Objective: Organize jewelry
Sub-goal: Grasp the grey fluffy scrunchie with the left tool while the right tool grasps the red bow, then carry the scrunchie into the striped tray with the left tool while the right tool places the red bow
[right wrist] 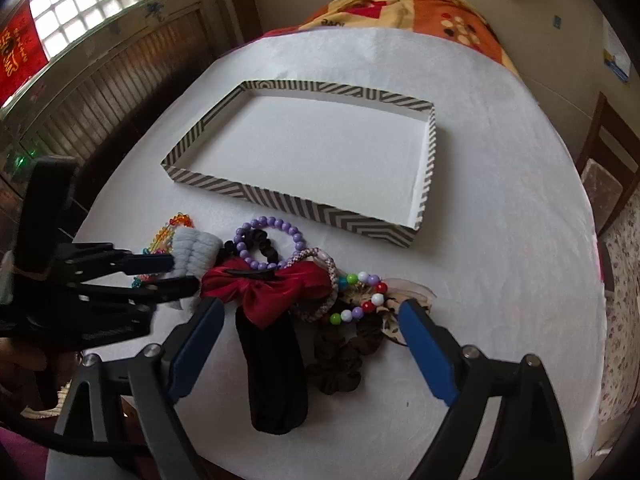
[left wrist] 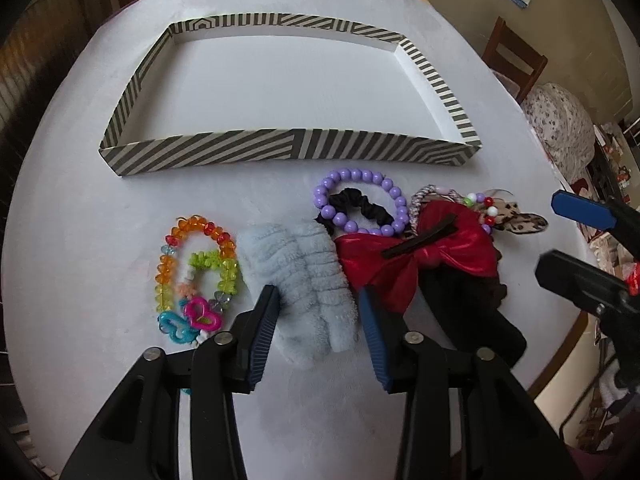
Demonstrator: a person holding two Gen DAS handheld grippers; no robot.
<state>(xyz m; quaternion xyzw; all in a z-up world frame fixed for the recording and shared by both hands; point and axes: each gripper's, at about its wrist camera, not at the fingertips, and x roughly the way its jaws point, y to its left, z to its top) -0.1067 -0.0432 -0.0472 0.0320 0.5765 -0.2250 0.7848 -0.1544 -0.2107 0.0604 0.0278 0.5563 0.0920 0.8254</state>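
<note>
A striped shallow tray (left wrist: 288, 148) (right wrist: 296, 204) sits on the white table, nothing in it. In front lie a pale blue fluffy scrunchie (left wrist: 308, 284) (right wrist: 196, 254), a colourful bead bracelet (left wrist: 192, 268), a purple bead bracelet (left wrist: 360, 204) (right wrist: 272, 240), a black scrunchie (left wrist: 360, 204), a red bow clip (left wrist: 408, 260) (right wrist: 268, 288), a black band (right wrist: 276, 376) and a brown scrunchie (right wrist: 340, 360). My left gripper (left wrist: 320, 320) (right wrist: 180, 276) is open, its fingers either side of the blue scrunchie. My right gripper (right wrist: 312, 336) (left wrist: 576, 232) is open above the bow and black band.
A multicoloured bead bracelet (right wrist: 360, 300) and a spotted fabric piece (left wrist: 516, 216) lie at the right of the pile. A wooden chair (left wrist: 516, 60) stands past the table's right edge. A patterned blanket (right wrist: 420, 4) lies beyond the far edge.
</note>
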